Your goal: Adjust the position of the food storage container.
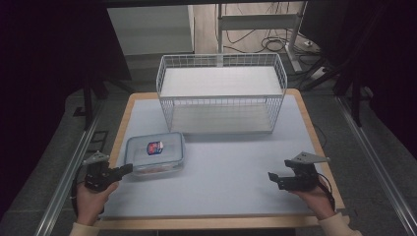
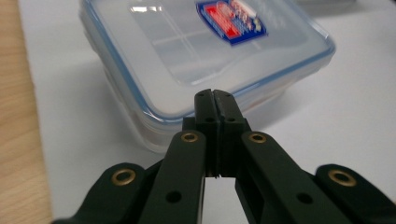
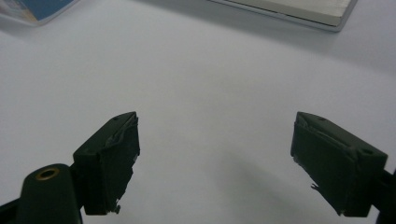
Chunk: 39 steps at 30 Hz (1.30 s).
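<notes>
Sticker words: the red and blue sticker on the food box lid has writing too blurry to read.
Inside the box: something reddish shows through the clear food box, but you cannot tell what it is.
Box edges: in the left gripper view the top of the box is cut off by the picture's edge.
Box front: the closed jaws of the left gripper hide part of the box's near side.
Basket: the right gripper view shows just a cut-off bit of the wire basket's base.
Blue corner: a blurry blue thing sits at the top left there, mostly cut off.
Arms: the person's sleeves are cut off at the bottom of the high view.
</notes>
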Motion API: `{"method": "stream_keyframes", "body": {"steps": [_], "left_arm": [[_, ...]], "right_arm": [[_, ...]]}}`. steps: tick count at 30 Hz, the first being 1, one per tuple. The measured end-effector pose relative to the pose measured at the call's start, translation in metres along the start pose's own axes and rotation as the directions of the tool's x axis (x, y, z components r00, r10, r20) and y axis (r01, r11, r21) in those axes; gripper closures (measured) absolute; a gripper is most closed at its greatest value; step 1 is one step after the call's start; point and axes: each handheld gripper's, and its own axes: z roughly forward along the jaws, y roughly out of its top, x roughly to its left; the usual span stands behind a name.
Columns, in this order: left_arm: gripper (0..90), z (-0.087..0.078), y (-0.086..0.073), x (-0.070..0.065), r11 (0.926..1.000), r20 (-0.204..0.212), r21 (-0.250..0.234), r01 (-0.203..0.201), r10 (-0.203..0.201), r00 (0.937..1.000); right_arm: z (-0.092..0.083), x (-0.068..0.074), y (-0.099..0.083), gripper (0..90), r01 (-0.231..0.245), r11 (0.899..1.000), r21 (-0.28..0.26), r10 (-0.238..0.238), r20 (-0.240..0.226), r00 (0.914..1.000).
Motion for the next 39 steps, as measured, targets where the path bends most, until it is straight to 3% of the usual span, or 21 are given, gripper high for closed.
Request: {"method": "stream_keyframes", "body": {"steps": [5,6,9,14,21,23,24,33,39], "left_arm": [[90.0,-0.014,0.008,0.014,0.9991,-0.053,-0.038,0.017,-0.019,0.9984],[90.0,-0.015,0.013,0.023,0.9992,-0.097,-0.035,0.019,-0.022,0.9951],[90.0,-0.011,0.018,0.034,0.9989,-0.113,-0.032,0.034,-0.037,0.9928],[90.0,0.012,0.029,0.056,0.9983,-0.143,0.009,0.057,-0.055,0.9882],[90.0,0.033,0.030,0.060,0.9958,-0.119,0.059,0.070,-0.062,0.9909],[90.0,0.039,0.030,0.062,0.9941,-0.068,0.066,0.086,-0.082,0.9943],[90.0,0.041,0.031,0.061,0.9941,-0.091,0.076,0.078,-0.071,0.9934],[90.0,0.045,0.032,0.061,0.9951,-0.058,0.053,0.083,-0.080,0.9951],[90.0,0.053,0.034,0.052,0.9968,-0.041,0.051,0.061,-0.059,0.9974]], "right_arm": [[0.000,-0.001,0.000,15.9,-0.002,1.000,-0.003,0.002,0.001,1.0000],[0.000,-0.001,0.000,15.9,-0.001,1.000,-0.002,0.001,0.002,1.0000],[0.000,0.000,0.000,15.9,0.001,1.000,0.000,-0.001,0.004,1.0000],[0.001,-0.001,0.000,15.9,0.002,1.000,0.005,-0.002,0.010,0.9999],[0.002,-0.002,0.000,15.9,-0.001,1.000,0.007,0.001,0.011,0.9999],[0.001,-0.002,0.000,15.9,-0.005,1.000,0.005,0.005,0.012,0.9999],[0.001,-0.002,0.000,15.9,-0.005,1.000,0.003,0.005,0.011,0.9999],[0.002,-0.002,0.000,15.9,-0.002,1.000,0.009,0.002,0.013,0.9999],[0.001,-0.003,-0.001,15.9,-0.008,1.000,0.008,0.008,0.016,0.9998]]}}
